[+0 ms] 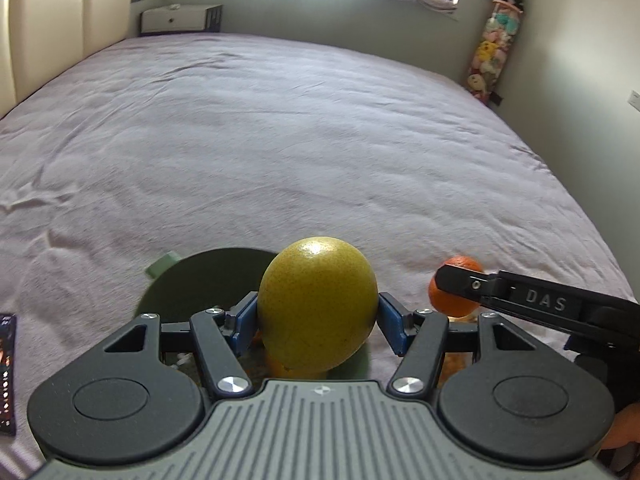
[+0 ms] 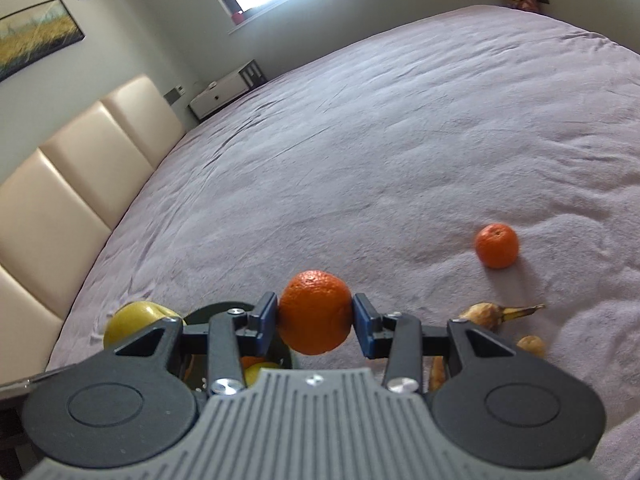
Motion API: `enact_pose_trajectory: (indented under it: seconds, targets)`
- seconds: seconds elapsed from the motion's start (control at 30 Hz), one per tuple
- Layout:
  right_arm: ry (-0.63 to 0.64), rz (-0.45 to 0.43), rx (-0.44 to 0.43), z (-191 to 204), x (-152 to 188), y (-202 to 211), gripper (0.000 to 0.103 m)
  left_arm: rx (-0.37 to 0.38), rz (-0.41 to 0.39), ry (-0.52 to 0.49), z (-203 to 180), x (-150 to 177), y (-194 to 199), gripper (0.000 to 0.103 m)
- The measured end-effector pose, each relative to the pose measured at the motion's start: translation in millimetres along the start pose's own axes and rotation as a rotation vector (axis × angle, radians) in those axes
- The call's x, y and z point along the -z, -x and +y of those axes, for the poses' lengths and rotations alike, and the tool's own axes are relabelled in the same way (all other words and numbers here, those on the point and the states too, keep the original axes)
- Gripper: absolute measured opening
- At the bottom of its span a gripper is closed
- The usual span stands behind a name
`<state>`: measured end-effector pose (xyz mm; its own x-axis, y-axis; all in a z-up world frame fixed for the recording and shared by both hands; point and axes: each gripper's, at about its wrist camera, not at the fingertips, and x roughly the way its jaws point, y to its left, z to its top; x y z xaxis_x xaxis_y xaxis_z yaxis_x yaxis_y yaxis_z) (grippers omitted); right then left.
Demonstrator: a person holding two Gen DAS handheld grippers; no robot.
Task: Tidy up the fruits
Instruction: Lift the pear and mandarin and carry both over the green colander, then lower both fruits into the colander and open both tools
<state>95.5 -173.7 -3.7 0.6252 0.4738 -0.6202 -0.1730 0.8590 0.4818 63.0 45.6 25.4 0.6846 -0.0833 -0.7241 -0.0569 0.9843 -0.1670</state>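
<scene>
My left gripper is shut on a large yellow-green pear and holds it over a dark green bowl on the bed. My right gripper is shut on an orange, held above the same bowl. In the left wrist view the right gripper's finger crosses that orange. The pear also shows at the left of the right wrist view. Fruit pieces lie inside the bowl. A second orange lies on the bedspread to the right.
A browned banana and small brown fruit lie on the bedspread right of the bowl. A phone lies at the left edge. The cream headboard is left; a white nightstand is beyond the bed.
</scene>
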Motion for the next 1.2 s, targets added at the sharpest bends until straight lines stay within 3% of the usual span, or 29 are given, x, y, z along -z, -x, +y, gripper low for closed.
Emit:
enact_pose_trajectory:
  seconds: [0.53,1.2]
  targets:
    - [0.211,0.107,-0.051,46,22,-52,0.038,-0.103,0.110,0.039,51,8,-22,0.071]
    - [0.245,0.122,-0.064,43,26,-81,0.038,-0.128,0.232,-0.005,57,19,-74,0.071]
